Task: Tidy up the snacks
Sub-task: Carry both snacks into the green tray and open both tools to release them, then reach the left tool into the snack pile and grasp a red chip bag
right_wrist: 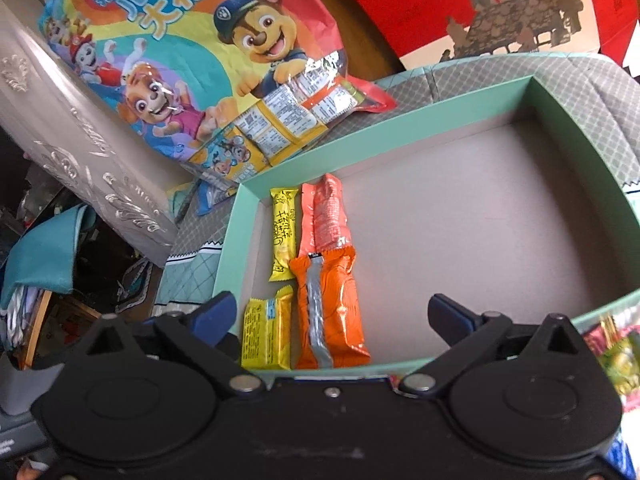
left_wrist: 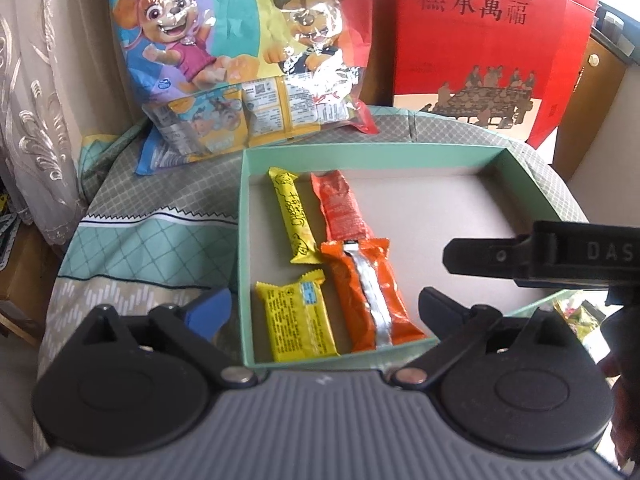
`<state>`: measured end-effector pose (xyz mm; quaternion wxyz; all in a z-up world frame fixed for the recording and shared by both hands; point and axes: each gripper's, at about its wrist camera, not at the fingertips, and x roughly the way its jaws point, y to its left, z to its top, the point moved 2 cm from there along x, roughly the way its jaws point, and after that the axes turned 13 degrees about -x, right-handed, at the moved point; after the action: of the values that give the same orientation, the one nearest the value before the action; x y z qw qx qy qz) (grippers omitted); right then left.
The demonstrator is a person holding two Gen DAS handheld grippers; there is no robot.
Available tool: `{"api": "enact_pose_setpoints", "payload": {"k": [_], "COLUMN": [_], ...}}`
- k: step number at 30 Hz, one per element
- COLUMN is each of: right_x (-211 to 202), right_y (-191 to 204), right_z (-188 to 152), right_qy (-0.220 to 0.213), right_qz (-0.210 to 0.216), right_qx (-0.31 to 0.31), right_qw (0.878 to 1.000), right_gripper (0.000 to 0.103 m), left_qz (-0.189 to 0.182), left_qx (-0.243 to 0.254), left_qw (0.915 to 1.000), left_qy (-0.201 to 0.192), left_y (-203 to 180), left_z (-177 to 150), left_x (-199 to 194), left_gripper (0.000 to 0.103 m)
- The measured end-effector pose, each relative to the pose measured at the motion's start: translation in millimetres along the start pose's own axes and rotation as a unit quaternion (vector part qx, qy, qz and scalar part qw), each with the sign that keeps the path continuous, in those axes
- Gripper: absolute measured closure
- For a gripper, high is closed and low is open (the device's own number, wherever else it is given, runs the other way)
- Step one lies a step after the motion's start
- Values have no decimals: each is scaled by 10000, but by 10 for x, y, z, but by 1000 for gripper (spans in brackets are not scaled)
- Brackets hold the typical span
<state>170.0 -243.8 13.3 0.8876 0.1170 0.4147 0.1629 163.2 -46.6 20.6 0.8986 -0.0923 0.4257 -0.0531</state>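
Nearest item, left wrist view: left gripper, blue-tipped fingers spread wide, nothing between the pads. Right wrist view: right gripper, likewise spread wide and empty-handed.

Mint-green box, shallow, on a patterned cloth. Contents, all in its left part:
- yellow bar, long, lying lengthwise at the back;
- red-orange packet, just beside it to the right;
- orange packet with a silver seam, nearer, its far end overlapping the red-orange one;
- yellow packet, short, front left corner, just beside the orange packet.
Rest of the box floor bare.

Behind the box: cartoon-dog snack bag, leaning upright; red gift box with Chinese lettering to its right.

Left view only: the right gripper's black body entering from the right above the box; lace curtain.
Right view only: loose colourful wrappers past the box's near right wall; the bag's printed title.
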Motion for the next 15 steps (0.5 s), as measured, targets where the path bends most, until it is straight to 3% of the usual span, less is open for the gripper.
{"api": "enact_pose_setpoints", "payload": {"k": [7,15], "right_x": [-348,-753], "right_y": [-83,-252], "right_z": [-201,-507], "right_qy": [-169,-497], "right_qz": [31,-185], "right_qx": [-54,-459], "right_qw": [9998,9975], "right_gripper": [0,0], "left_qz": [-14,-204], "left_qx": [34,439], "left_qw": [9999,9982], "left_qy": [162,365], "left_y": [-79,-387], "left_z": [-235,-565], "left_x": [-124,-183], "left_gripper": [0,0]}}
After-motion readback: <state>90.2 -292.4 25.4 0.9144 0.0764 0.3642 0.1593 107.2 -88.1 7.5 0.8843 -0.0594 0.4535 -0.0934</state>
